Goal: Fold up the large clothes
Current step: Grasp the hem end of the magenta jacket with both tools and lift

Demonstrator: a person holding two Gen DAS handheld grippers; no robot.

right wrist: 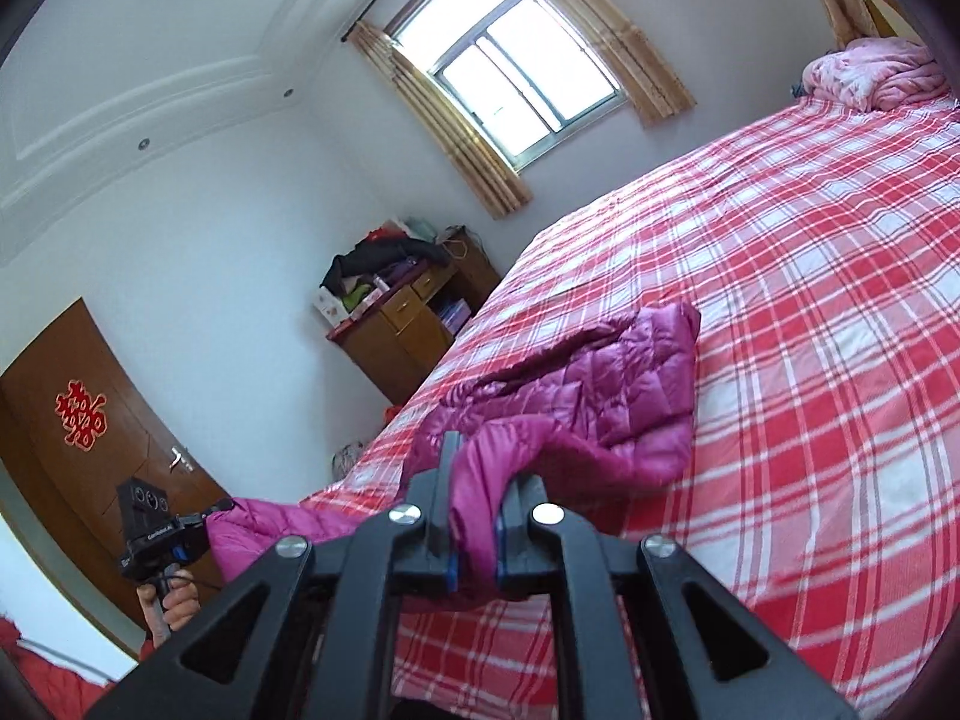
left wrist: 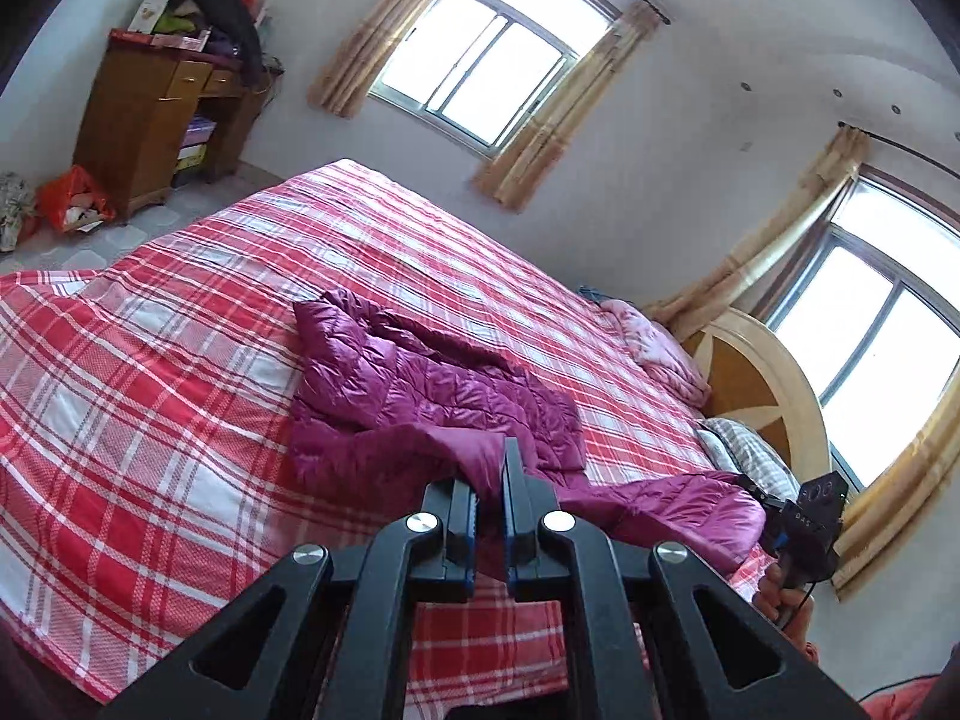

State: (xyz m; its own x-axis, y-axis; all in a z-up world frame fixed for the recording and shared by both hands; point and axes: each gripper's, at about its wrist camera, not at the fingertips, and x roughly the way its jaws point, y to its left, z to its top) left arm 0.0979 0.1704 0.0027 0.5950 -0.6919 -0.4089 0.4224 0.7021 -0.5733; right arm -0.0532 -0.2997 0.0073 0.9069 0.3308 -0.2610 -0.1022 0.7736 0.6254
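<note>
A purple quilted down jacket lies crumpled on a bed with a red and white plaid cover. My left gripper is shut on the jacket's near edge, fabric pinched between its fingers. My right gripper is shut on another part of the jacket, with purple fabric bunched between its jaws. The right gripper also shows in the left wrist view, holding the jacket's far right end. The left gripper shows in the right wrist view at the lower left, holding a purple end of the jacket.
A pink blanket and a grey checked pillow lie at the headboard. A wooden cabinet piled with clothes stands by the wall, with a red bag on the floor. A wooden door is at left.
</note>
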